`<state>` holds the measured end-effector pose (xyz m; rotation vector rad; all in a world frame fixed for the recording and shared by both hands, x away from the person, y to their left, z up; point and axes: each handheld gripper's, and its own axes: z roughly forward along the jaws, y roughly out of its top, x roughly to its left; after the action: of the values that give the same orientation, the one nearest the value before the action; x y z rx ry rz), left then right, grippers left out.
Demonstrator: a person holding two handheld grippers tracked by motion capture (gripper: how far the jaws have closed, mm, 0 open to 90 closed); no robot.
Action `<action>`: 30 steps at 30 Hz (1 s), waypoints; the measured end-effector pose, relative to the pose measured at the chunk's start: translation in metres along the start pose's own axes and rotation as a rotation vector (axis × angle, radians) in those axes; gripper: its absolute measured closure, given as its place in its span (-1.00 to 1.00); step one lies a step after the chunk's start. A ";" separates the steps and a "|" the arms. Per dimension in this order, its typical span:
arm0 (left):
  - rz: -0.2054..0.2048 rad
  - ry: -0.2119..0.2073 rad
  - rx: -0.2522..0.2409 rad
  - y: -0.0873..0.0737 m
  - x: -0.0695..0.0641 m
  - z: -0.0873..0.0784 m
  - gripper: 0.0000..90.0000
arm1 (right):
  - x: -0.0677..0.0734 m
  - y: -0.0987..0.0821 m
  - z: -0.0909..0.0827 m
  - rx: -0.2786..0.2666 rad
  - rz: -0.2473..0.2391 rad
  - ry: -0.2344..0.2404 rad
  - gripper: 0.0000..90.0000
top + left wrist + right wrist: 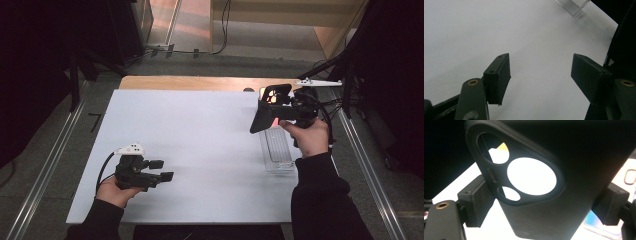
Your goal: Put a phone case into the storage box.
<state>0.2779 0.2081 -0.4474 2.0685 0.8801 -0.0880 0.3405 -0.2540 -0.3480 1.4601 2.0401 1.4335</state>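
Starting nearest, at lower left of the high view: the left gripper sits low over the white table w/ its jaws parted and nothing between them; the left gripper view confirms it, both pads over bare white surface, and a corner of the clear plastic tray at the top edge. Moving farther, right of centre in the high view, the clear plastic tray lies flat on the table just in front of the right hand. Above it the right gripper has a black phone case clamped, lifted off the table and tilted, camera cutout uppermost. In the right gripper view the jaws press on both side edges of the phone case, cutout at upper left; a phone-like item lies at the right edge, partly hidden. Judgement: pick-up looks done, case is in the air; what's left is prob. carrying it to wherever it goes and setting it down. Left gripper has no part yet, free to steady something.
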 end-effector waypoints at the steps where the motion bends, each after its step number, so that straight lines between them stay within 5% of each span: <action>1: 0.001 0.000 0.001 0.000 0.000 0.000 -0.29 | -0.002 0.000 -0.001 0.000 0.004 -0.007 -0.71; 17: -0.005 0.008 -0.007 0.001 0.001 0.000 -0.28 | -0.045 -0.007 -0.003 -0.004 0.058 -0.163 -0.71; 21: -0.005 0.008 -0.007 0.001 0.001 0.000 -0.28 | -0.049 -0.008 0.003 0.009 0.037 -0.220 -0.71; 30: -0.010 0.010 -0.009 0.000 0.002 0.000 -0.28 | -0.063 -0.015 0.019 0.040 0.070 -0.261 -0.71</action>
<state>0.2799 0.2092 -0.4480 2.0581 0.8948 -0.0792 0.3737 -0.2958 -0.3895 1.6531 1.8838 1.1609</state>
